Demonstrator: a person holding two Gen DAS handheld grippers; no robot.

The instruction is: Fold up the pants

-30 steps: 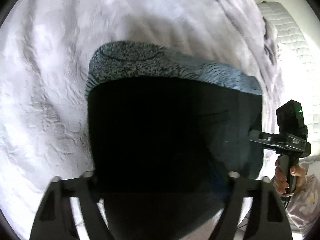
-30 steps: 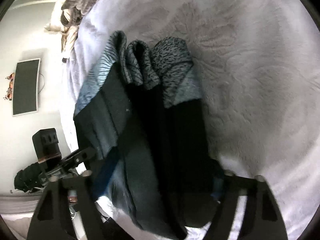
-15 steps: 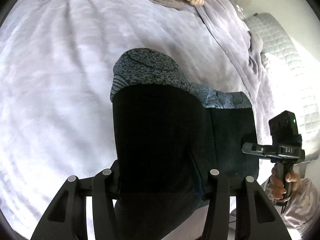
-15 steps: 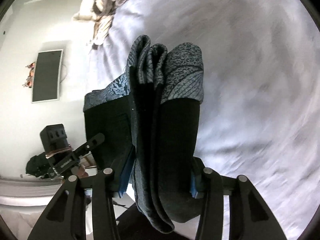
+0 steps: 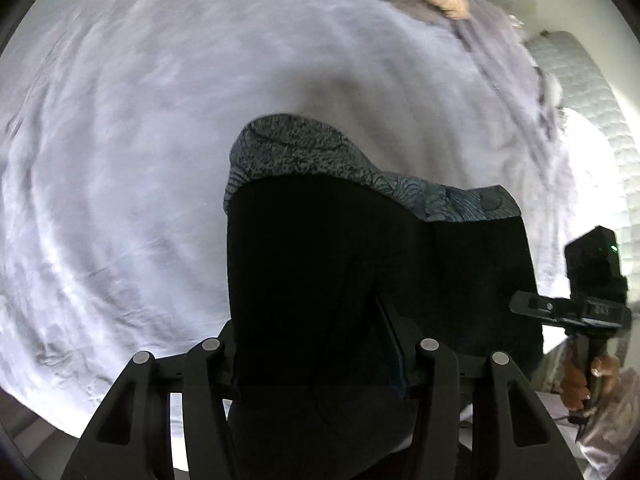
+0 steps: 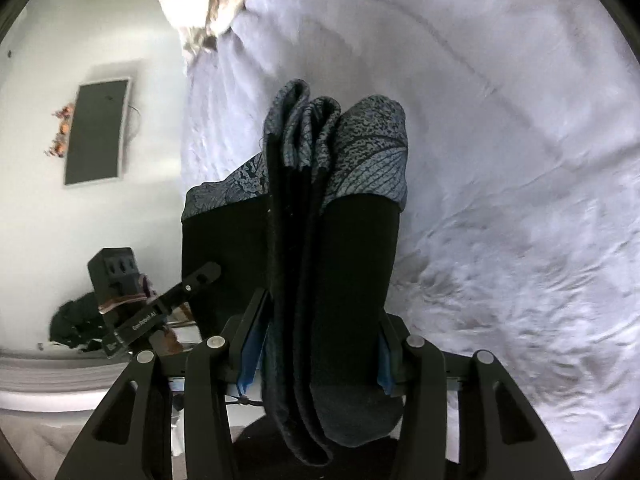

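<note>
While both claws clamp the folded pants [image 6: 332, 280], you hold the bundle off the bed [image 6: 500, 160].
Left gripper [image 5: 320, 364] and right gripper [image 6: 316, 356] pinch thick layers; soft, limp cloth sags, so grip near the folded edge, patterned hems [image 5: 304, 152] hanging farthest.

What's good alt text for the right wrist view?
The right gripper clamps a thick folded bundle of black pants with a blue-grey patterned band, held above a pale rumpled bedspread. At left, the left gripper grips the same fabric.
</note>
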